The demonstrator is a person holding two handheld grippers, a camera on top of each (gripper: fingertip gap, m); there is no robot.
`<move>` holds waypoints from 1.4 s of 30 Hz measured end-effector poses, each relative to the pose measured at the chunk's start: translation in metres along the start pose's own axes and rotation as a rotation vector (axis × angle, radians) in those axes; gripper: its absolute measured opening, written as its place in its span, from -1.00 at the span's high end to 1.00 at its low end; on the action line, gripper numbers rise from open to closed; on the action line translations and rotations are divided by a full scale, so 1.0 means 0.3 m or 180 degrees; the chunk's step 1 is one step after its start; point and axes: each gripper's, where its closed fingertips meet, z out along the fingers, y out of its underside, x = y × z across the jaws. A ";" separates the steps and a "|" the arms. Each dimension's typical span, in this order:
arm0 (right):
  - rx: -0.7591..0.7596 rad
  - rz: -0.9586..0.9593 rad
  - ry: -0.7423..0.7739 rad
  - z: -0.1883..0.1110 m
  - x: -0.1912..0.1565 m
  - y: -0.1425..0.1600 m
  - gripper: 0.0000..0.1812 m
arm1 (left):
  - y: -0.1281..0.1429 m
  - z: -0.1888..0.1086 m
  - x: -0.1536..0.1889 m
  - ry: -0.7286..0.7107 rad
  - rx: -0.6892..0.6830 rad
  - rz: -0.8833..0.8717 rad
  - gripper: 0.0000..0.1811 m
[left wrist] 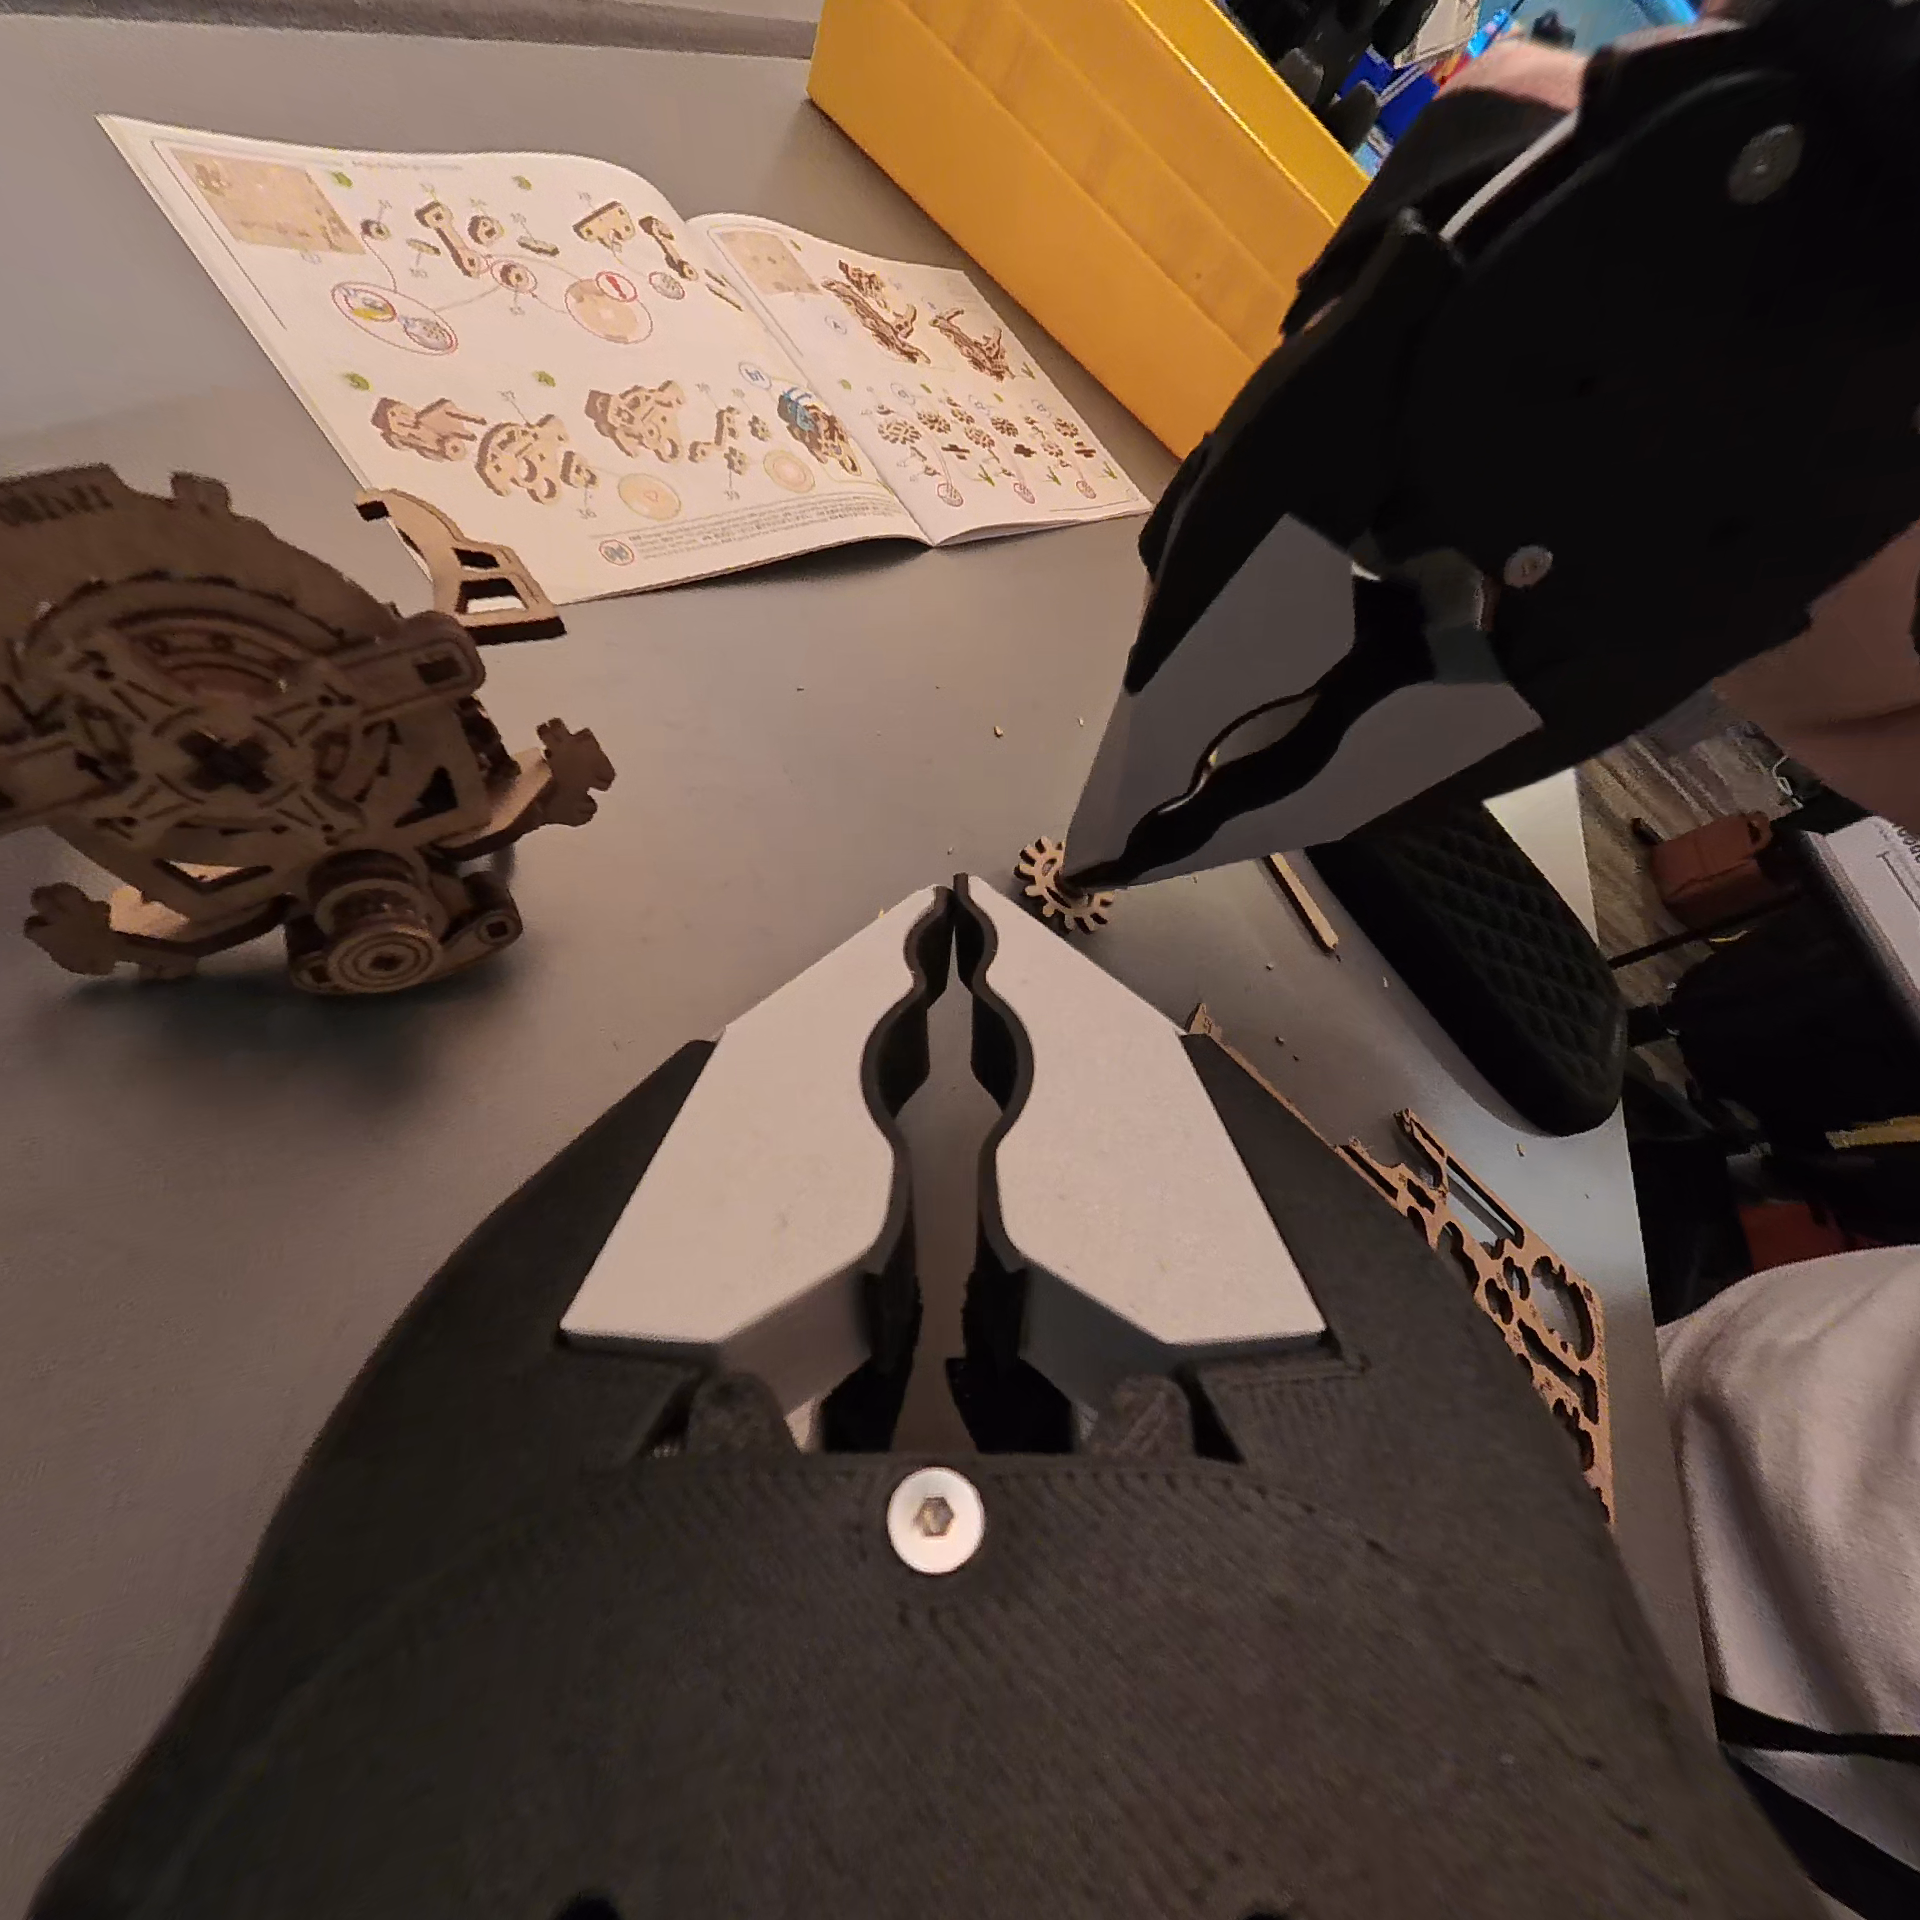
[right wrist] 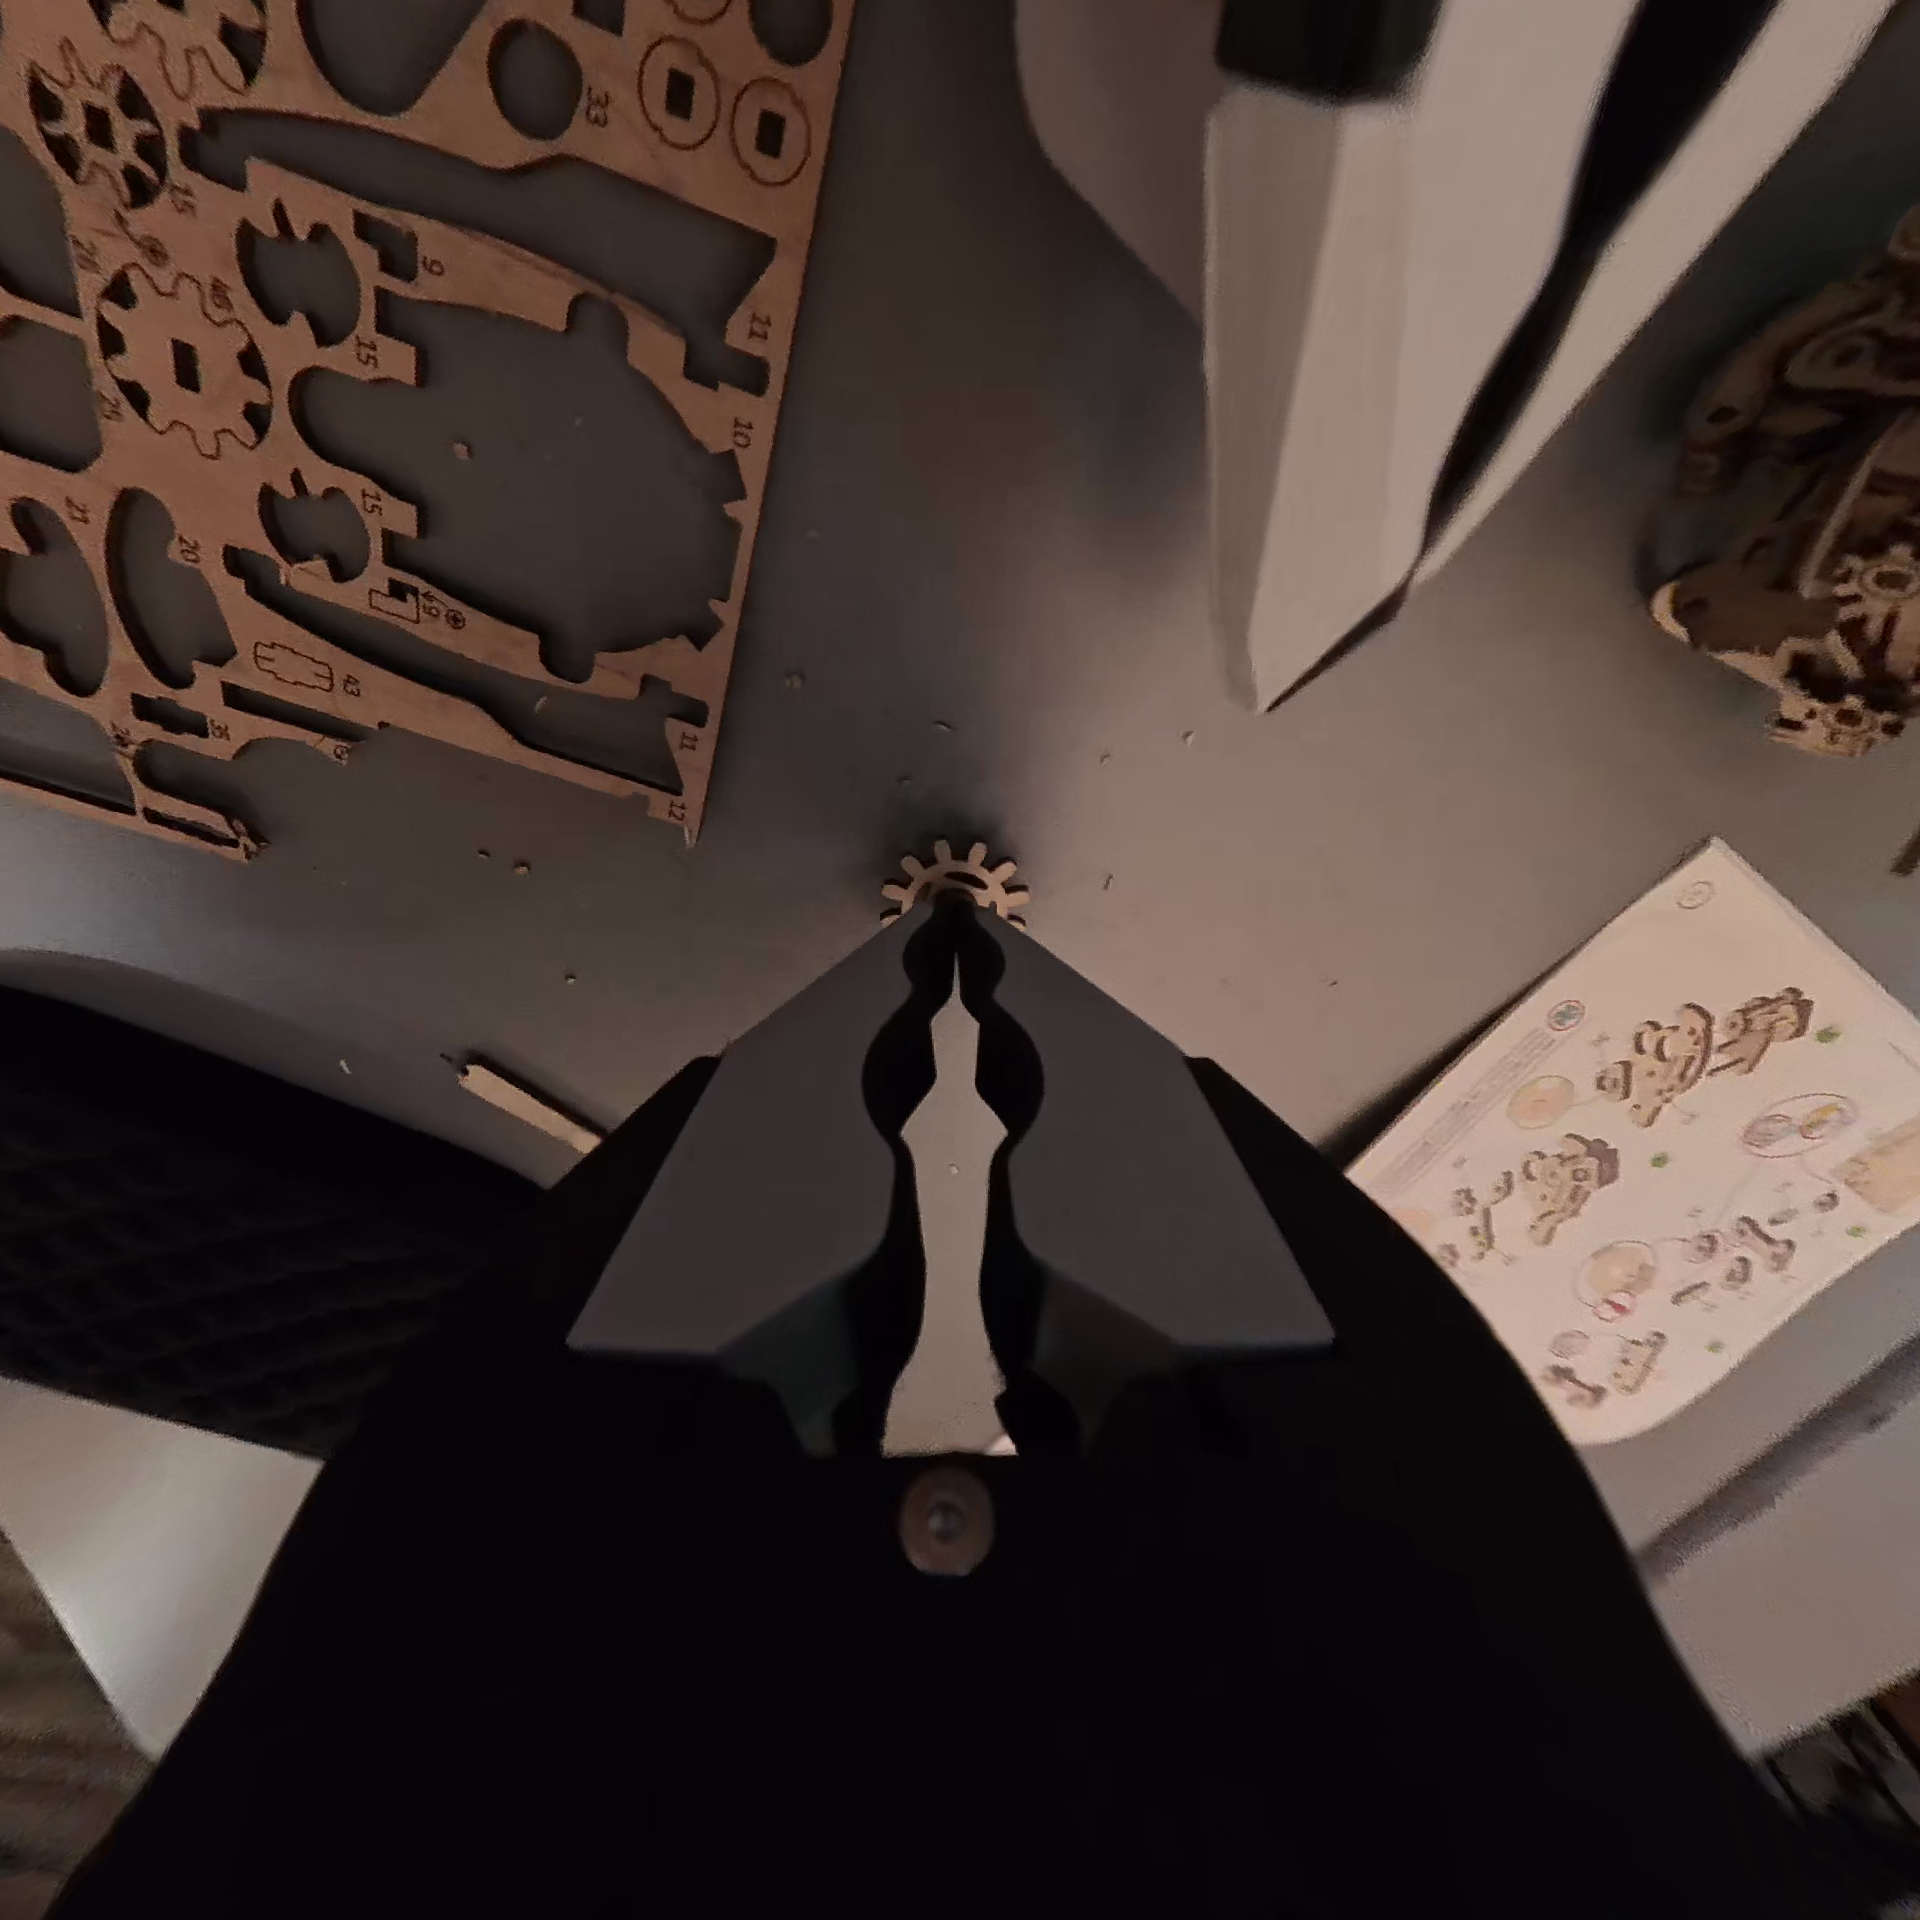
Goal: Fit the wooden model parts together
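Note:
A small pale wooden gear (left wrist: 1047,881) lies flat on the grey table (left wrist: 779,727). My right gripper (left wrist: 1091,883) comes down from the upper right, jaws shut, with its tips on the gear's middle. In the right wrist view the shut tips of the right gripper (right wrist: 956,916) cover the near half of the gear (right wrist: 940,868). My left gripper (left wrist: 954,889) is shut and empty, its tips just left of the gear; it shows blurred in the right wrist view (right wrist: 1262,691). A part-built wooden model (left wrist: 239,769) stands at the left and also shows in the right wrist view (right wrist: 1808,520).
An open instruction booklet (left wrist: 623,353) lies at the back, with a loose wooden piece (left wrist: 457,566) by it. A yellow bin (left wrist: 1091,187) stands behind. A punched-out wooden sheet (right wrist: 364,416) lies near the table edge. A thin wooden stick (right wrist: 520,1101) lies by a black quilted pad (right wrist: 208,1195). The gap from one gripper's tips to the other's is roughly 7 cm.

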 end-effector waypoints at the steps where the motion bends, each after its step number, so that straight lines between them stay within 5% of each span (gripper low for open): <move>1: 0.0114 0.0056 0.0006 -0.001 0.000 0.001 1.00 | -0.002 -0.001 -0.001 -0.0002 0.0010 -0.0002 1.00; 14: -0.0040 -0.0049 0.0224 0.000 0.000 0.000 1.00 | 0.004 0.009 0.009 0.0031 -0.0028 -0.0005 1.00; 22: 0.0321 0.0227 0.0458 -0.007 0.004 0.002 1.00 | 0.018 0.013 0.001 0.0006 -0.0074 0.0017 1.00; 28: 0.0786 0.0309 0.0640 -0.157 0.013 -0.005 1.00 | 0.012 0.005 -0.014 -0.0026 -0.0051 0.0004 1.00; 36: 0.0670 -0.0825 0.0208 -0.043 -0.031 0.004 0.99 | 0.015 0.007 -0.015 0.0014 -0.0061 -0.0039 1.00; 42: 0.0499 -0.1089 0.0208 -0.018 -0.006 0.011 0.96 | 0.013 0.005 -0.016 0.0034 -0.0049 -0.0072 1.00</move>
